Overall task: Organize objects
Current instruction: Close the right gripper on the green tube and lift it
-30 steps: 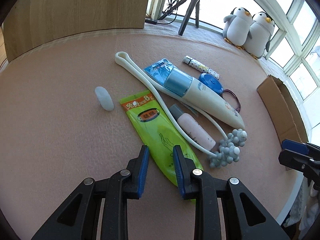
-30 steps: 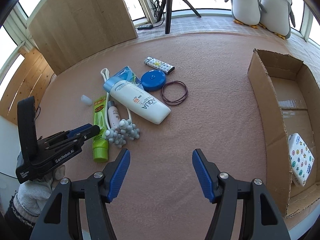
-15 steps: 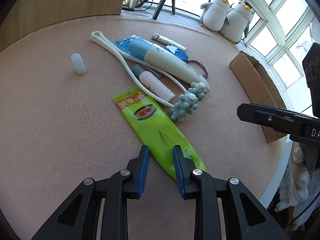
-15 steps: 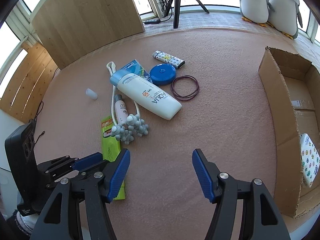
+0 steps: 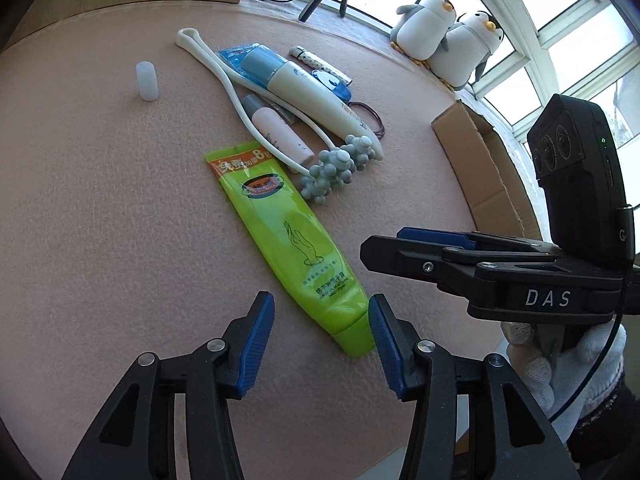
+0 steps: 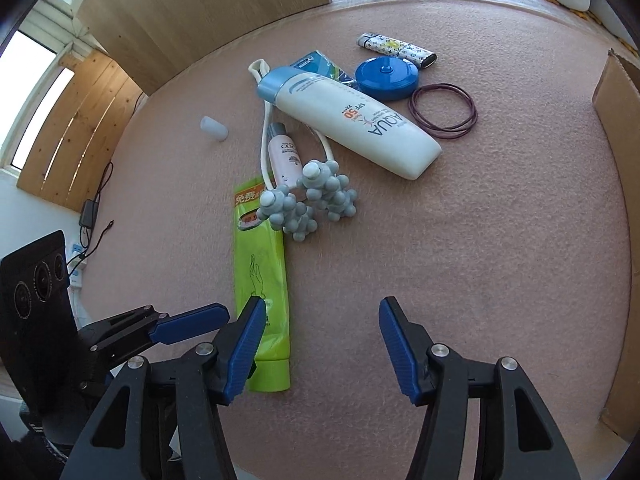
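Your left gripper (image 5: 320, 334) is spread wide and empty, its blue pads on either side of the cap end of the green hand cream tube (image 5: 286, 236), which lies flat on the pink felt table (image 5: 100, 200) and touches neither pad. Your right gripper (image 6: 322, 346) is also wide and empty, with its left pad over the same tube's lower end and bare felt between its fingers; your white-gloved hand (image 5: 560, 364) holds it just to the right of the left one.

Past the tube's crimped orange end, the grey knobbed heads of the roller massager (image 6: 308, 200) rest against it, and the massager's white loop handle runs away from you around a small pink bottle (image 6: 284, 156). Off to the left, alone, lies a small translucent cap (image 5: 147, 81).

Beyond the massager heads, the white SPF 50 sunscreen tube (image 6: 352, 120) lies across the handle, over a blue packet (image 6: 320, 62). To its right sit a blue round tape measure (image 6: 386, 78) and dark hair ties (image 6: 444, 110), with a patterned lighter (image 6: 396, 50) behind them. At the far right stands an open cardboard box (image 5: 480, 168).
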The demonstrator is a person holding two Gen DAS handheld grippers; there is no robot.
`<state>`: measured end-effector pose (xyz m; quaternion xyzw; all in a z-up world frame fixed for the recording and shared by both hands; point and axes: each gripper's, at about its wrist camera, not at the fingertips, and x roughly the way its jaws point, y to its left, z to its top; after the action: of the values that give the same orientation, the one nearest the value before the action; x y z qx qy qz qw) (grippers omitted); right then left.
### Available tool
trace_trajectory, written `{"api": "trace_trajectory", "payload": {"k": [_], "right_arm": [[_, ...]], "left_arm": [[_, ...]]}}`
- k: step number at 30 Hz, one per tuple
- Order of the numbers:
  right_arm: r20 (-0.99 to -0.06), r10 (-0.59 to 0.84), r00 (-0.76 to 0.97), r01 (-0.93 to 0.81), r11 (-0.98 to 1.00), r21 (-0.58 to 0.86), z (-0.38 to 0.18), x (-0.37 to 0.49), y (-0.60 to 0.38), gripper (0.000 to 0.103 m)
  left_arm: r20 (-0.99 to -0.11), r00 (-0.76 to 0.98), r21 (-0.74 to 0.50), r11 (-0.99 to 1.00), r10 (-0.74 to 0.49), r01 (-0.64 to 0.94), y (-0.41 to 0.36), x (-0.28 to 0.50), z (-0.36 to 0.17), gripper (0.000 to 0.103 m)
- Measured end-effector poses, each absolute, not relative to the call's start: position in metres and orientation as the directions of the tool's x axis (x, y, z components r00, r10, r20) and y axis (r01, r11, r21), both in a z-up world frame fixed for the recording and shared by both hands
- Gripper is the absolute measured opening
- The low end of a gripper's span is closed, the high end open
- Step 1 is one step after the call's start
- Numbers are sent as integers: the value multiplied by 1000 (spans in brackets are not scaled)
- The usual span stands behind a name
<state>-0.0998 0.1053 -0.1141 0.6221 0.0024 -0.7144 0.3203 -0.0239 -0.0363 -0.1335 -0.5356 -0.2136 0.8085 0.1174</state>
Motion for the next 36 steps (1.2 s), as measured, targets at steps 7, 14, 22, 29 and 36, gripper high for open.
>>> {"api": "trace_trajectory", "payload": {"k": [7, 14, 22, 29, 36], "right_arm": [[-888, -458, 34, 499, -762, 413, -120, -101, 91, 41], [-880, -468, 73, 510, -741, 436, -122, -103, 82, 36], [-877, -469, 101, 538, -716, 445, -124, -96, 71, 26], [-876, -475, 83, 546, -713, 439, -112, -90, 74, 26], [-861, -507, 44, 539, -713, 448, -90, -90, 90, 26]], "left_arm": [[-819, -389, -472, -881, 421, 42, -31, -23, -136, 52], [-820, -383, -474, -880, 426, 36, -27, -24, -136, 49], [-816, -387, -486, -872, 430, 55, -27, -24, -135, 48], [-810, -403, -489, -870, 425, 64, -26, -18, -125, 46], [-800, -438, -471, -882, 410, 34, -21, -15, -98, 46]]}}
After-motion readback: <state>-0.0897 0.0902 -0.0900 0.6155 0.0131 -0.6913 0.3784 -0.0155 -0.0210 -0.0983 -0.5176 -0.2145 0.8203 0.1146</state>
